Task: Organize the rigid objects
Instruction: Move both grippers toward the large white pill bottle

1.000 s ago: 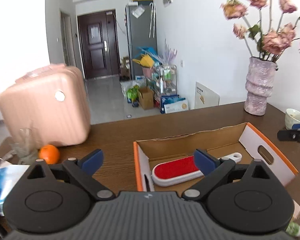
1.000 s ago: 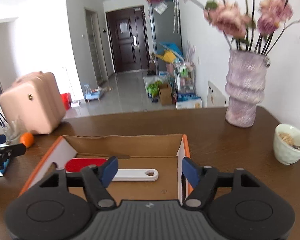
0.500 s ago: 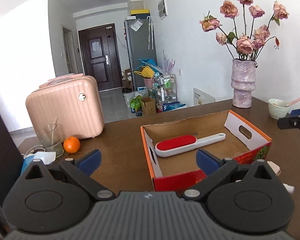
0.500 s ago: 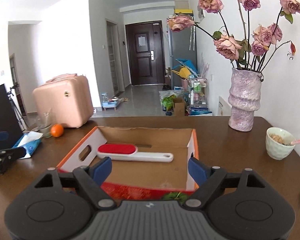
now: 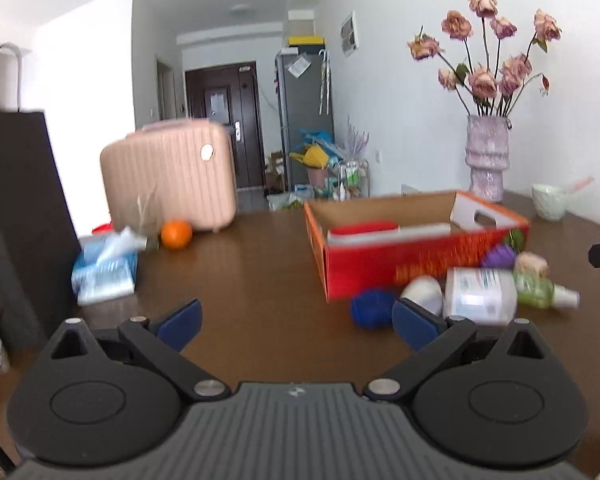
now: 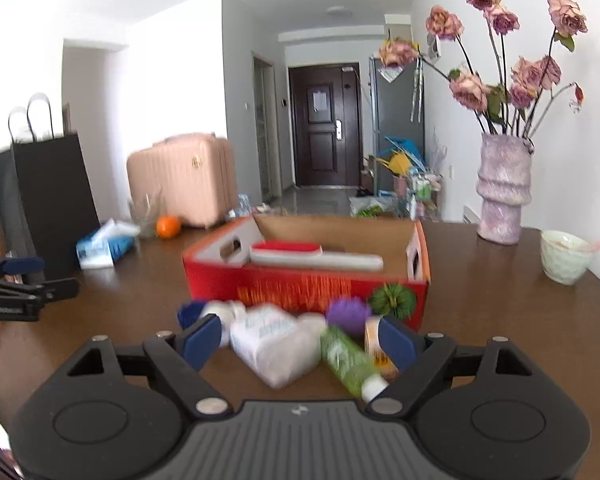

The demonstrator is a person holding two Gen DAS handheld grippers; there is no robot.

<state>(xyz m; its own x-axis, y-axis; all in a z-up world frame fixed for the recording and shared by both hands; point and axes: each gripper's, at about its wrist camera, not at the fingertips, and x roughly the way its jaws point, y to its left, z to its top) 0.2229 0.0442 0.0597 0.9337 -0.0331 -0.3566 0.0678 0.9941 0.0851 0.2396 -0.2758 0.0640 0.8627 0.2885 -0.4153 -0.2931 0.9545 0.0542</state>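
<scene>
Right wrist view: right tongs [image 6: 300,340] spread wide, empty, poised over loose items on table [image 6: 500,300]: white bottle [image 6: 272,340], green spray bottle [image 6: 346,356], purple ball [image 6: 348,312], possibly more, blurred. Lint brush [image 6: 316,256] already inside cardboard box [image 6: 308,284]. Left tongs [image 5: 296,320] likewise wide, empty. Most sorting left.

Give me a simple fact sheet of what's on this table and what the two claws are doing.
Table: brown wood
Box: open red cardboard box
Inside box: red-and-white brush
In front of box: white bottle, green spray bottle, purple ball, blue ball
Elsewhere: orange, tissue pack, flower vase, bowl
Left gripper: open, empty
Right gripper: open, above the bottles
</scene>
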